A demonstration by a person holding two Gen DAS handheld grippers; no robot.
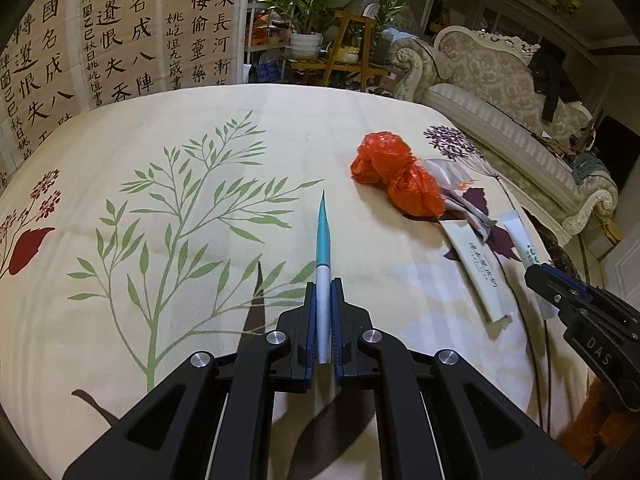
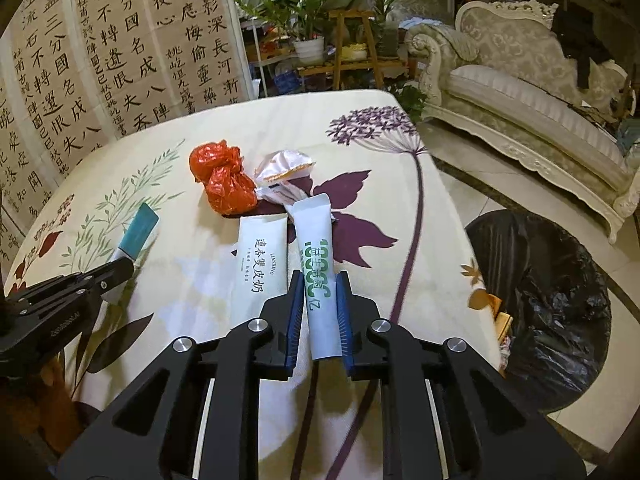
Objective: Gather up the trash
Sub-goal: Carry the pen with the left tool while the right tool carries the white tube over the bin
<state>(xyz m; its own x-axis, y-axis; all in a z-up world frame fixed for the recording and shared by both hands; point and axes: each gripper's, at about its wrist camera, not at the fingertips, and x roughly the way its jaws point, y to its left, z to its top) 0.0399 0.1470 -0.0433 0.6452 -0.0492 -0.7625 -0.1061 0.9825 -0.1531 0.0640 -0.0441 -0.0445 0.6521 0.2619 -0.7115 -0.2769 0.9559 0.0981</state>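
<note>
A matt woven tablecloth [image 1: 200,152] printed with leaves and flowers fills the middle of both views. Upper right of centre in the left wrist view lies a crumpled orange plastic bag [image 1: 394,172], thin, crinkled and faintly shiny. Beside it sits a crushed silvery foil wrapper [image 2: 282,168], glossy. A flat white sachet [image 2: 260,264] with black lettering looks smooth and satiny. The left gripper [image 1: 323,284], matt black plastic with ribbed blue pads and bright metal screws, pinches a smooth teal and white packet [image 1: 322,248]. The right gripper [image 2: 319,280], of the same make, clamps a smooth white sachet with green print [image 2: 318,256]. At the right edge, a glossy wrinkled black bin liner [image 2: 556,280].
</note>
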